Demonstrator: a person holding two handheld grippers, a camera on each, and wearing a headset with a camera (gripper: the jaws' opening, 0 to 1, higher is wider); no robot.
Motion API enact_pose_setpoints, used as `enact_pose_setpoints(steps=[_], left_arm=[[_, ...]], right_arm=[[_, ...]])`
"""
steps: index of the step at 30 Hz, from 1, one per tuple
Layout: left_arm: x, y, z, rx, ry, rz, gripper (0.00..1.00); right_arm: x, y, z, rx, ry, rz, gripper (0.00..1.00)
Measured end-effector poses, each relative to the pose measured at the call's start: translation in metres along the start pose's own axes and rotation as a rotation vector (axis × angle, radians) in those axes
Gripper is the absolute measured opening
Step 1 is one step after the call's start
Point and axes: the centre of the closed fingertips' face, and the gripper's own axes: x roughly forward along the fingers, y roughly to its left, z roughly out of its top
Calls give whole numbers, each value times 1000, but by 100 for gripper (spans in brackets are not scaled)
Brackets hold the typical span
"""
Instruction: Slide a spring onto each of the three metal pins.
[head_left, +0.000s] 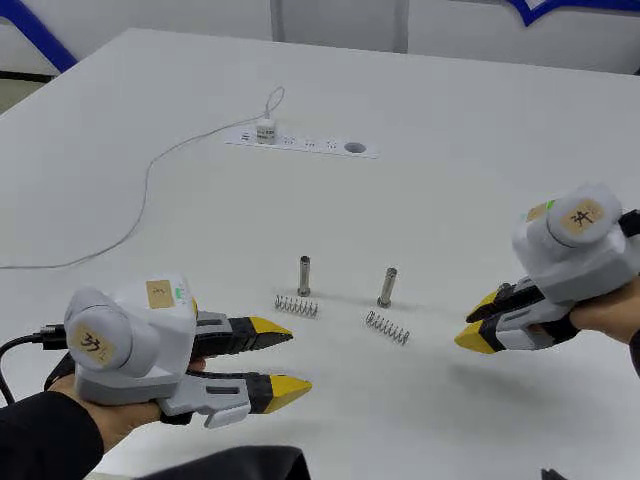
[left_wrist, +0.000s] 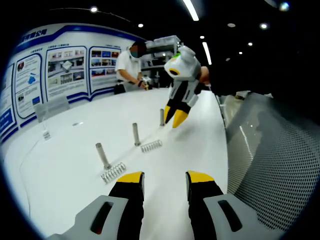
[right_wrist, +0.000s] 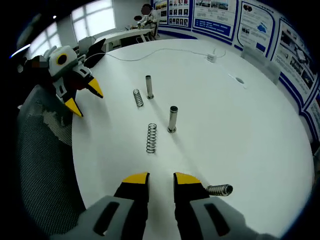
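The left gripper (head_left: 298, 360) has its jaws spread and holds nothing. The right gripper (right_wrist: 161, 178) has jaws a little apart, with one spring (right_wrist: 219, 190) just beside them. Further on the white table (head_left: 450, 200), two more springs (head_left: 296, 305) lie flat, each near an upright metal pin (head_left: 304, 275).

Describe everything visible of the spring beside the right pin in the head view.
The spring is a slim open coil of bright silver wire, apparently steel, straight and undeformed. It lies on its side on the white table, just in front of the upright metal pin, near its base but not touching. Nothing grips it; the open tongs of the right gripper hang off to one side.
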Motion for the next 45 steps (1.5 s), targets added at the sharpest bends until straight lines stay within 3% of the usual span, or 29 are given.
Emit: enact_pose_setpoints(steps=[11,24,45], left_arm=[[-2,1,0,0,6,12,34],[-3,1,0,-1,6,20,33],[-2,1,0,-4,-7,15,33]], right_arm=[[26,13,20,-39,-10,42,19],[48,13,21,-27,12,40,18],[56,9,18,-31,66,14,14]])
